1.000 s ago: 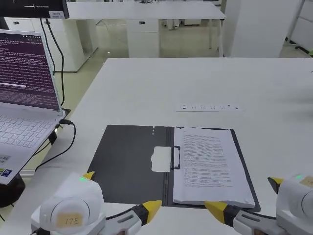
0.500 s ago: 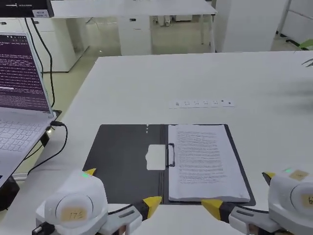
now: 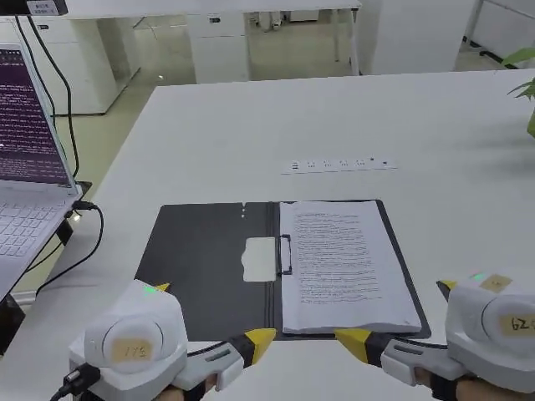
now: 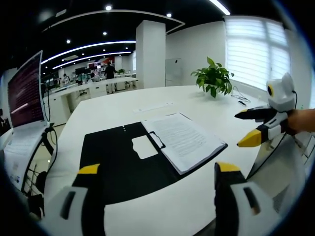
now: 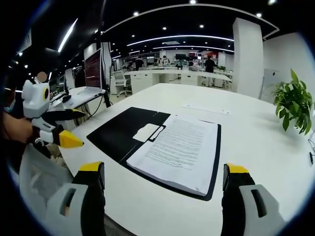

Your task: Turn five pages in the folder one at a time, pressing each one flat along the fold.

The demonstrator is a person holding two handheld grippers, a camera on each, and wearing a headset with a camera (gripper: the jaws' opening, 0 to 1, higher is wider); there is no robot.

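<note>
Head view: we look forward and down from near edge of worktop (image 3: 251,125), folder (image 3: 209,259) mid-frame. Left gripper view: we sit low, close to folder, facing plant (image 4: 214,78); right claw (image 4: 246,127) at frame right. Right gripper view: low, close, facing laptop (image 5: 93,69); left claw (image 5: 74,128) at frame left. All three share folder.

The flat black folder (image 3: 209,267) holds a white paper stack (image 3: 343,259) lined with fine dark print, on a plain white desk (image 3: 334,117). The white plastic left claw (image 4: 157,169) and right claw (image 5: 164,168) have yellow tips.
</note>
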